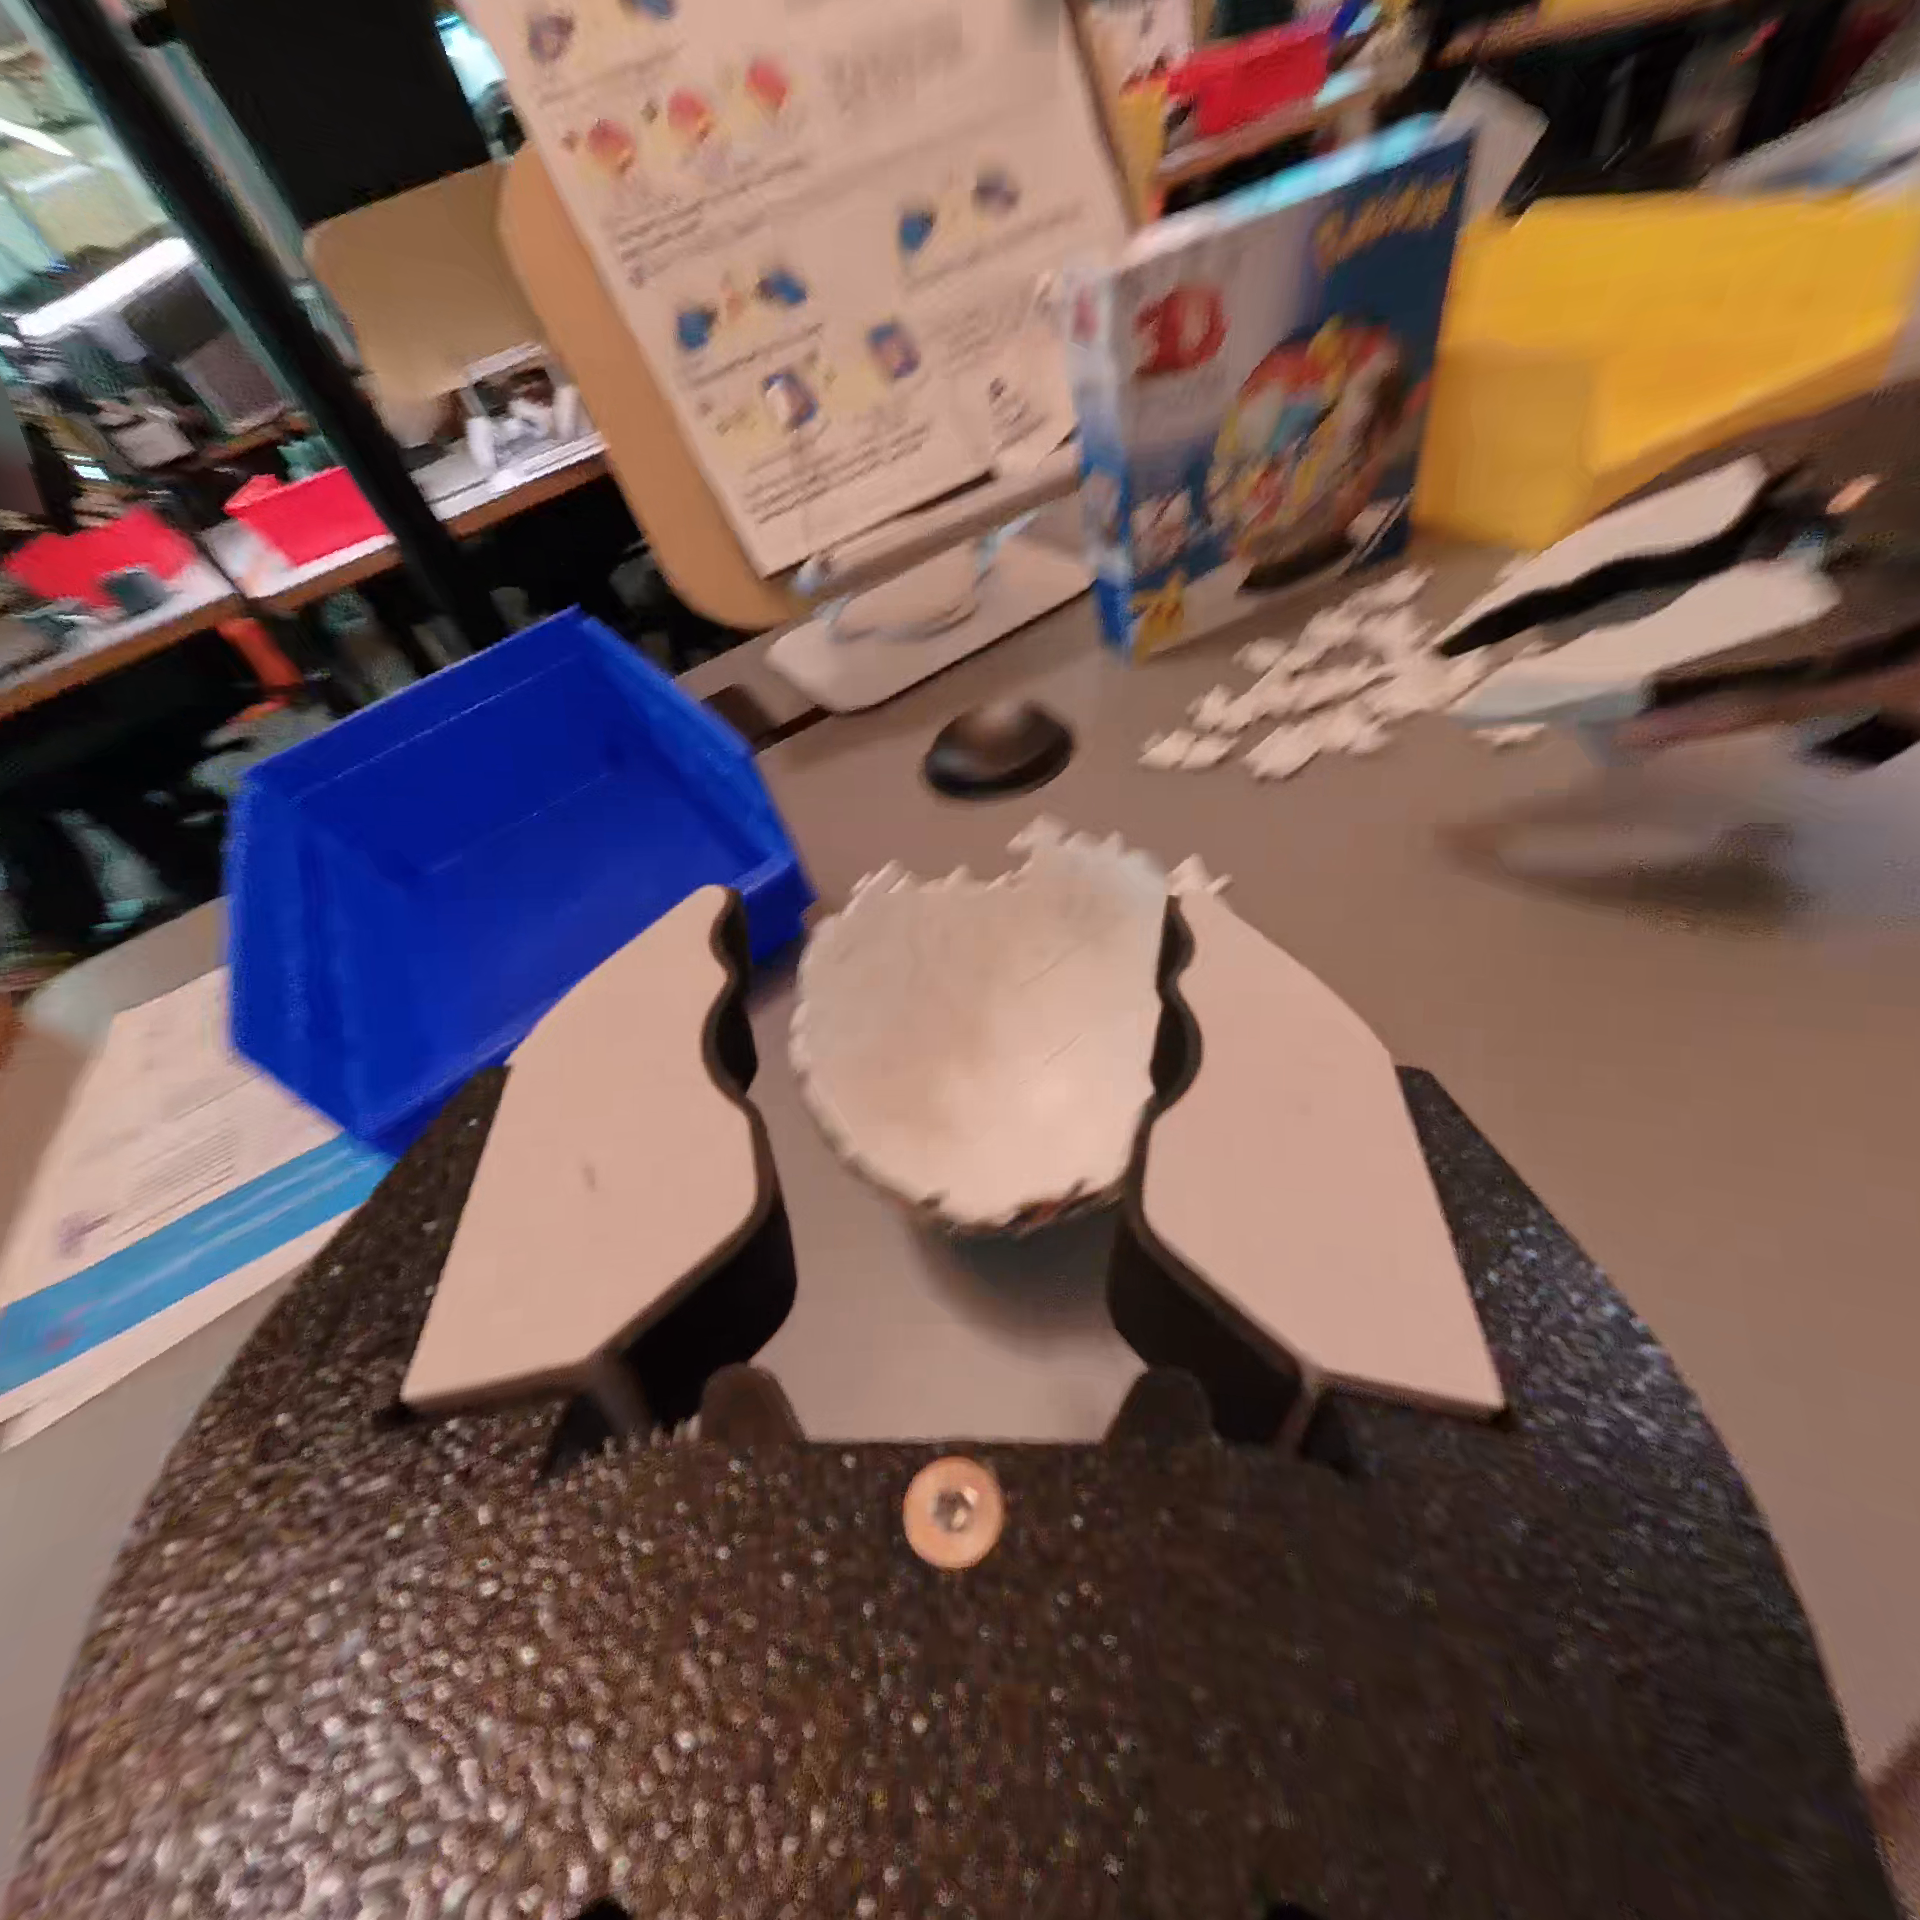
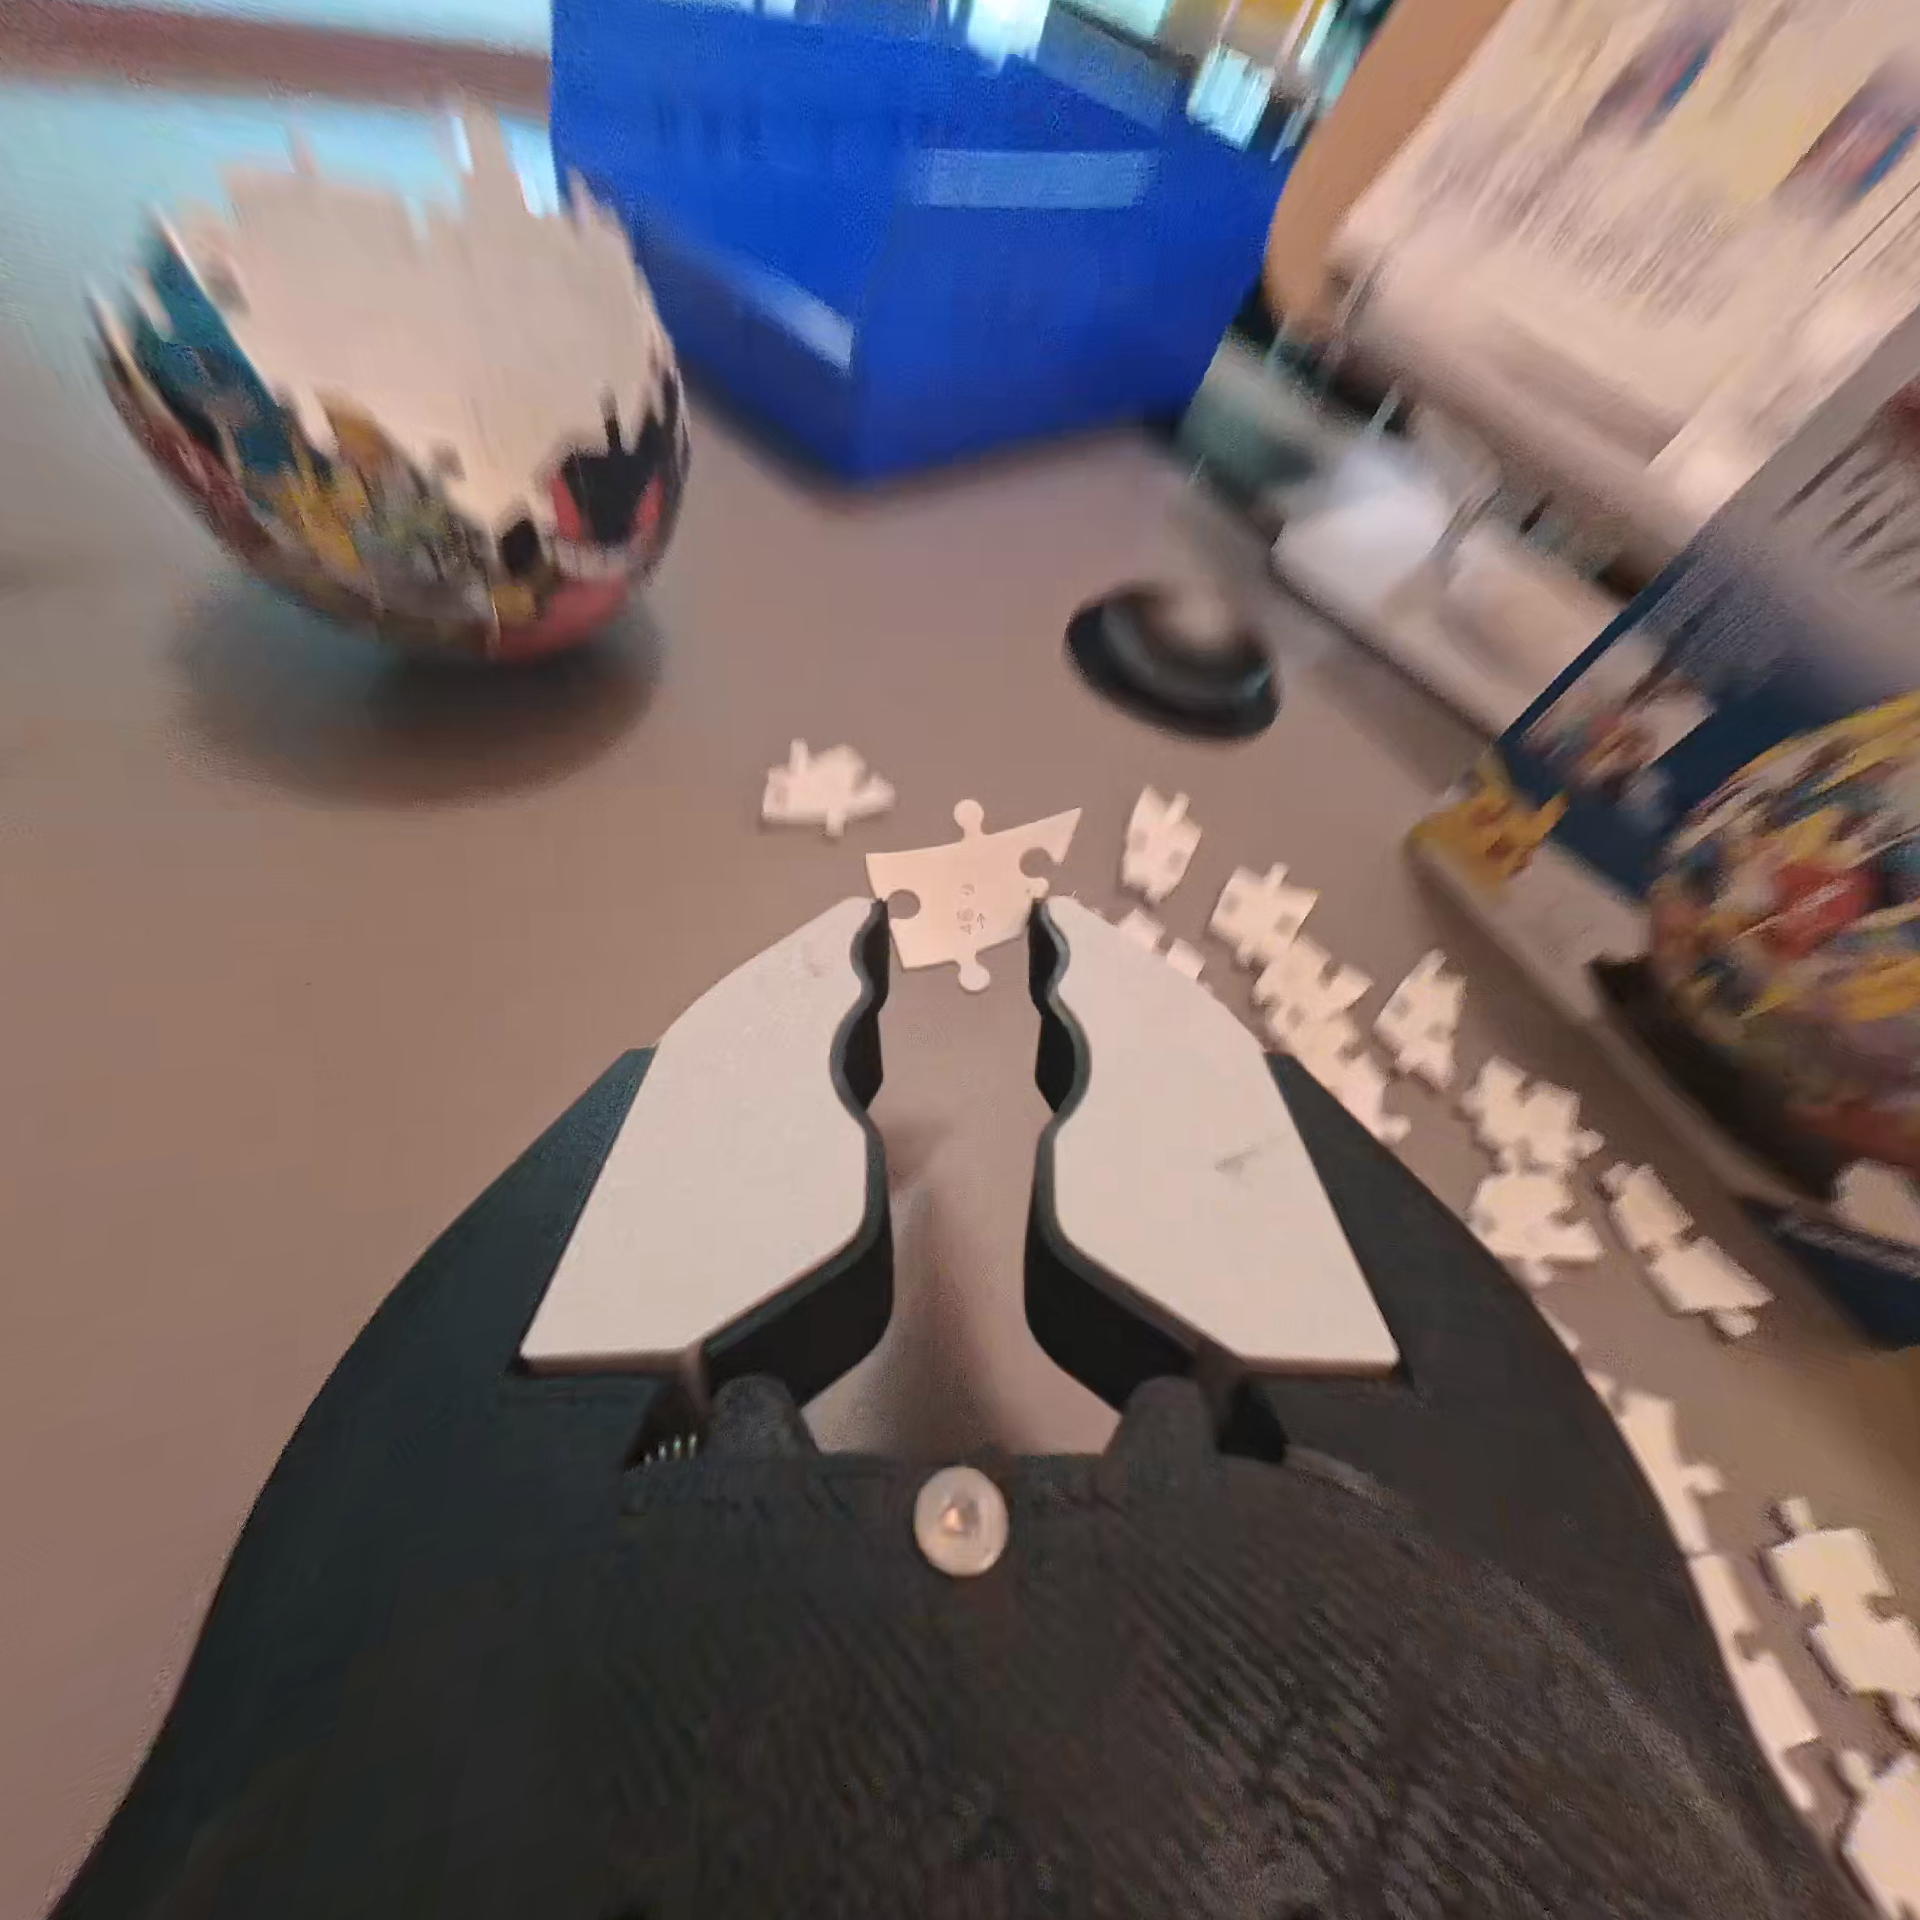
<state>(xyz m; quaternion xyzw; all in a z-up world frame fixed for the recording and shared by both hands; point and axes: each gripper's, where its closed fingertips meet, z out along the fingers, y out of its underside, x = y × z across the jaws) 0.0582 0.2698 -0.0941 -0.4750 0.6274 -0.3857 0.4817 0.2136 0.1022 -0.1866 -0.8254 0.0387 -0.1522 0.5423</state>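
the left gripper [image 1: 956, 914] stands wide, its fingers flanking the half-built puzzle ball [image 1: 977, 1049] on the grey table [image 1: 1455, 1039], contact unclear. the right gripper [image 2: 961, 909] pinches a white puzzle piece [image 2: 966, 883] between its tips, loose pieces [image 2: 1455, 1049] and a blue bin [image 2: 914, 239] nearby

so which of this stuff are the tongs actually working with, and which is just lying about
In use:
- half-built puzzle ball, between the open left tongs
- puzzle piece, gripped by the right tongs

Lying about:
- loose pieces
- blue bin
- puzzle box
- yellow bin
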